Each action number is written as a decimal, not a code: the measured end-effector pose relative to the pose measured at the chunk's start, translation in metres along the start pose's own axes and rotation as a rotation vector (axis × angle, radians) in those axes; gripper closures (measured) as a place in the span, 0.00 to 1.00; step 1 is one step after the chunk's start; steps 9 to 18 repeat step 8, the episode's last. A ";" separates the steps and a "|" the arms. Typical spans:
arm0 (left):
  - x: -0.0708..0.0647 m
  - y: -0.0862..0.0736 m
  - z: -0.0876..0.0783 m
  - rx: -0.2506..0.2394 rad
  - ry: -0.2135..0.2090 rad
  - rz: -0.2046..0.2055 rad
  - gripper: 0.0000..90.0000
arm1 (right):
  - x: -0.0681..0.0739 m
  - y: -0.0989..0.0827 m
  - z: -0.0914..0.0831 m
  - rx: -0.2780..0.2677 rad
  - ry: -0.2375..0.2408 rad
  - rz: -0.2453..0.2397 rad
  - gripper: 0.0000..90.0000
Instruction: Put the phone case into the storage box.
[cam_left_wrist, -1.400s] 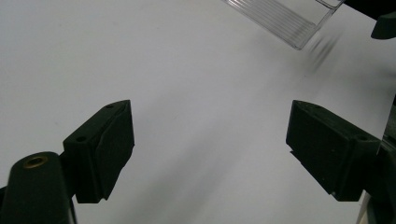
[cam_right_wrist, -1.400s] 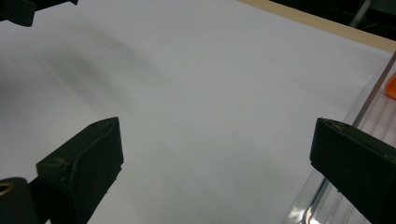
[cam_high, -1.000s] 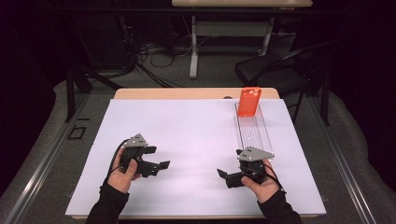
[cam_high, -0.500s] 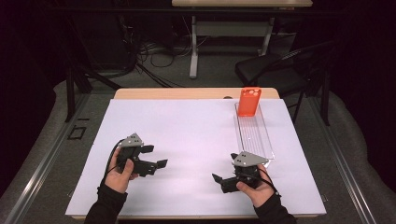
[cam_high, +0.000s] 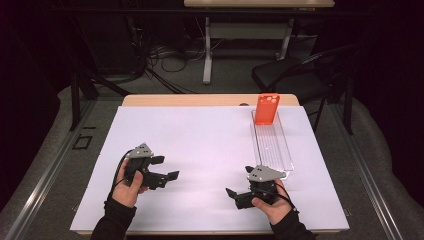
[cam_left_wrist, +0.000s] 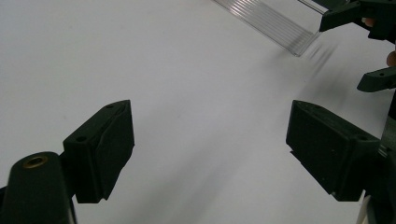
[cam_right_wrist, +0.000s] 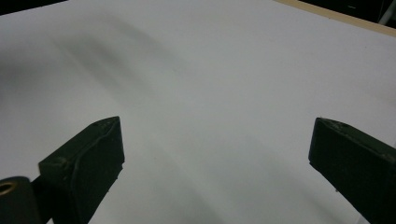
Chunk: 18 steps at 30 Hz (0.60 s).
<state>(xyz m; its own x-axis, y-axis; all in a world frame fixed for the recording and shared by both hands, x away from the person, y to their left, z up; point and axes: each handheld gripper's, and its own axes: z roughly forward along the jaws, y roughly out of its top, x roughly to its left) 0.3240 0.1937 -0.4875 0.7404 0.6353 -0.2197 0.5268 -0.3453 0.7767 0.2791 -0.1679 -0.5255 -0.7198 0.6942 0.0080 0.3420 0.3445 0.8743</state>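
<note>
An orange block (cam_high: 266, 108) stands upright at the far end of a long clear plastic tray (cam_high: 272, 142) on the right of the white sheet. My left gripper (cam_high: 166, 168) hovers over the near left of the sheet, pointing right, open and holding nothing. In the left gripper view its pads (cam_left_wrist: 109, 144) stand wide apart over bare sheet, with the tray's near end (cam_left_wrist: 275, 23) and the right gripper (cam_left_wrist: 359, 18) beyond. My right gripper (cam_high: 238, 181) sits near the tray's near end, pointing left, open. Its own view shows a wide gap (cam_right_wrist: 215, 154) over white sheet.
The white sheet (cam_high: 210, 145) covers most of the wooden table, whose far edge (cam_high: 200, 100) shows behind it. A black chair (cam_high: 295, 75) and a desk frame with cables stand on the floor beyond. A metal rail (cam_high: 45, 175) runs along the left.
The right gripper has slid a little toward the near edge and slightly left. The left gripper has stayed almost still. Both remain open.
</note>
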 end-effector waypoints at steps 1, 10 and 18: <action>0.000 0.000 0.000 0.000 0.000 -0.001 0.17 | 0.000 0.000 0.000 0.001 0.000 0.004 0.03; 0.001 -0.001 0.000 0.001 0.004 -0.002 0.17 | 0.000 -0.001 0.001 -0.002 0.003 0.009 0.04; 0.001 -0.001 0.000 0.001 0.004 -0.002 0.17 | 0.000 -0.001 0.001 -0.002 0.003 0.009 0.04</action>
